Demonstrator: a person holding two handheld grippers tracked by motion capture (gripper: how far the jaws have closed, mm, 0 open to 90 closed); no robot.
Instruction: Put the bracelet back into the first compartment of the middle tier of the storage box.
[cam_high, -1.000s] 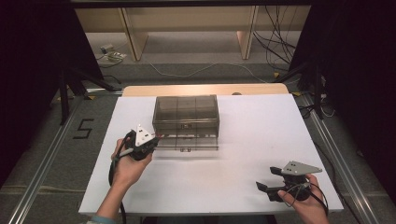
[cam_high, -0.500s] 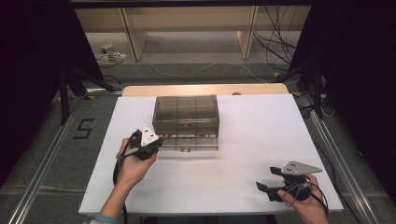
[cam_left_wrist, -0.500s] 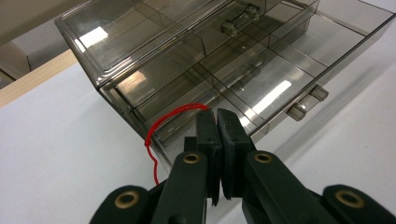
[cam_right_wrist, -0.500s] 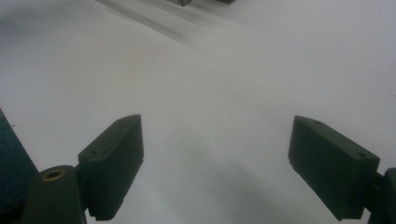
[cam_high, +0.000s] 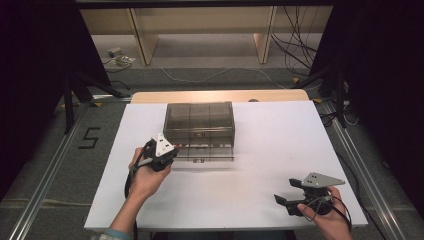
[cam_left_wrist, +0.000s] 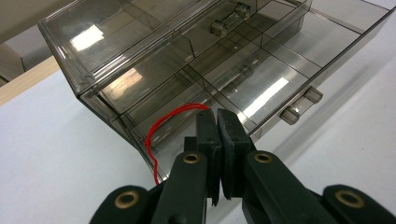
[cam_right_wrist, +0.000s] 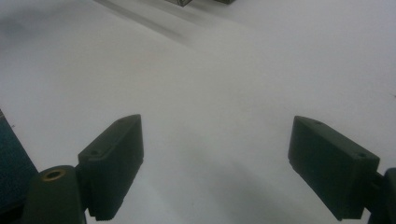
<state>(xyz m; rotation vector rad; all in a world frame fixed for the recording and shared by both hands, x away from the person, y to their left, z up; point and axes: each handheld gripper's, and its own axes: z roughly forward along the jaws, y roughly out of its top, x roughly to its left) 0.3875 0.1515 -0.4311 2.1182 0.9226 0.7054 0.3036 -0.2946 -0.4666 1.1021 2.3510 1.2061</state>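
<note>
We see the box (cam_high: 199, 122) on the table (cam_high: 260, 150), near its far edge, left of the middle. Our left gripper (cam_high: 172, 149) sits at the box's front left corner; our right gripper (cam_high: 282, 200) is near the table's front right corner.

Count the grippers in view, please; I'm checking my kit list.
2. The left gripper is at the clear box's front left corner, shut on a red thread; the right gripper, open, hovers near the table's front right corner.

Black two-jaw left gripper (cam_left_wrist: 218, 122) with brass rivets; right gripper (cam_high: 289, 202) bears a grey three-cornered plate (cam_high: 317, 178).
</note>
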